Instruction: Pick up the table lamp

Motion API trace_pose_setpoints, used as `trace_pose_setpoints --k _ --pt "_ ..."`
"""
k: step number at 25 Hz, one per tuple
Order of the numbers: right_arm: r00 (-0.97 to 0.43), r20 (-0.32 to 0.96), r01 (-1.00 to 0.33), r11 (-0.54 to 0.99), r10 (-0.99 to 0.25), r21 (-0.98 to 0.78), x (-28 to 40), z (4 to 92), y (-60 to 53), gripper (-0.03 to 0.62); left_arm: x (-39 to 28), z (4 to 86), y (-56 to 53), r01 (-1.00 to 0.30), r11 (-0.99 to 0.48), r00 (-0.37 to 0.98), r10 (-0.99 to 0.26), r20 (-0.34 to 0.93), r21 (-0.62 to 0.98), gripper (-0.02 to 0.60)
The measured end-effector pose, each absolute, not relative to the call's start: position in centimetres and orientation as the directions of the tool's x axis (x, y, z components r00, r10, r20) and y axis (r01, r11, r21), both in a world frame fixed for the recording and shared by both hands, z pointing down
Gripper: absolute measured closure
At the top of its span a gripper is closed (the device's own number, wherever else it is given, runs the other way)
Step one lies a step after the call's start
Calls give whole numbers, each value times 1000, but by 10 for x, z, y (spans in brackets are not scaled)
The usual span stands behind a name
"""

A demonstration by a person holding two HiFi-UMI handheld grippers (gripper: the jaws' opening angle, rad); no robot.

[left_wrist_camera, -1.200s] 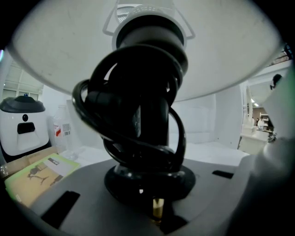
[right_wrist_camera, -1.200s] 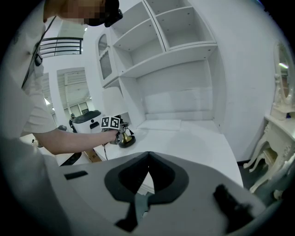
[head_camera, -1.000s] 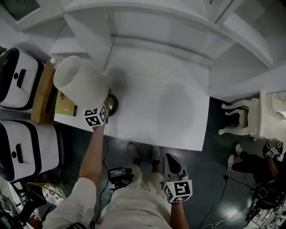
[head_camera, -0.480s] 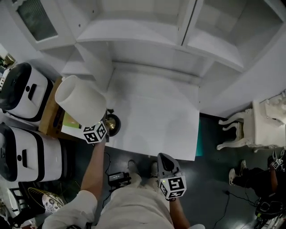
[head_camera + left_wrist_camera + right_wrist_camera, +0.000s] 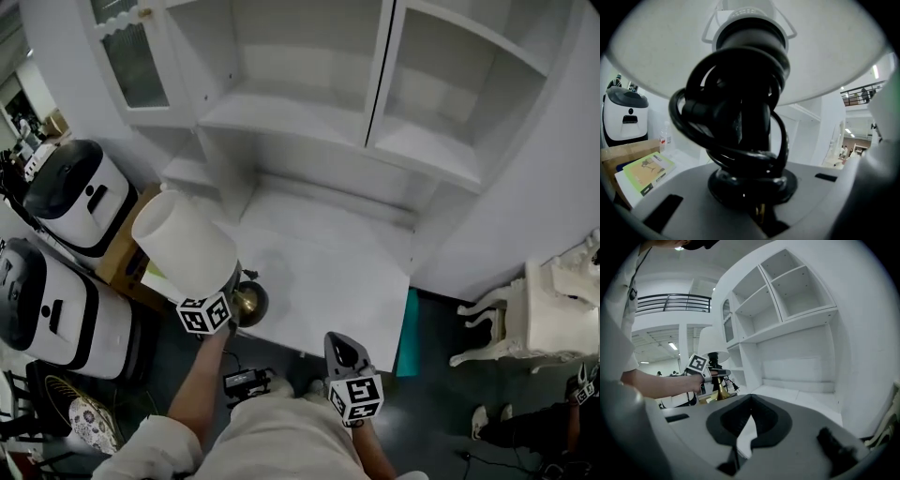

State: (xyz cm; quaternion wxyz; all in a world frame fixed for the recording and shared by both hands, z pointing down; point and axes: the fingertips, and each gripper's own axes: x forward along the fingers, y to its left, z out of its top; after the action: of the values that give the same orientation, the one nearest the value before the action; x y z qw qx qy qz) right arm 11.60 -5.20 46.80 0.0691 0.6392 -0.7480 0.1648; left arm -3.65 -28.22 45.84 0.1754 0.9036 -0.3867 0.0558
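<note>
The table lamp has a white shade (image 5: 183,244), a dark stem wrapped in black cord (image 5: 740,117) and a brass base (image 5: 249,302). My left gripper (image 5: 229,300) is shut on the stem just under the shade and holds the lamp tilted over the white desk's (image 5: 328,272) front left corner. The right gripper view shows the lamp (image 5: 714,344) at the left, clamped by the left gripper (image 5: 713,377). My right gripper (image 5: 341,352) hangs in front of the desk, its jaws (image 5: 749,414) shut with nothing in them.
A white shelf unit (image 5: 394,103) rises behind the desk. Two white and black machines (image 5: 75,192) stand at the left beside a cardboard box with a green book (image 5: 644,171). A white ornate chair (image 5: 539,323) stands at the right.
The left gripper has raised the lamp off the desk and brought it toward the front left corner. The right gripper has risen a little. The head view has tipped up, showing more of the shelves.
</note>
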Motion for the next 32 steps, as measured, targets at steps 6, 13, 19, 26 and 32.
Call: trace_pose_setpoints --k 6,13,19,26,32 --pt "-297 232 -945 251 -926 -210 122 448 -42 582 -39 436 -220 -716 -609 687 -703 184 341 548" --pt "-383 237 -917 338 -893 -209 98 449 -38 583 -56 425 -155 -695 -605 696 -701 155 388 548" --pt "-418 238 -896 354 -877 -267 65 449 -32 583 -93 421 -110 -685 -617 708 -688 155 387 548" --pt "-472 254 -857 371 -844 -359 -2 452 -7 583 -152 420 -65 -671 -617 715 -686 139 411 548" --pt "-483 289 -834 333 -827 -441 -45 463 25 583 -193 424 -24 -666 -647 732 -664 156 372 548"
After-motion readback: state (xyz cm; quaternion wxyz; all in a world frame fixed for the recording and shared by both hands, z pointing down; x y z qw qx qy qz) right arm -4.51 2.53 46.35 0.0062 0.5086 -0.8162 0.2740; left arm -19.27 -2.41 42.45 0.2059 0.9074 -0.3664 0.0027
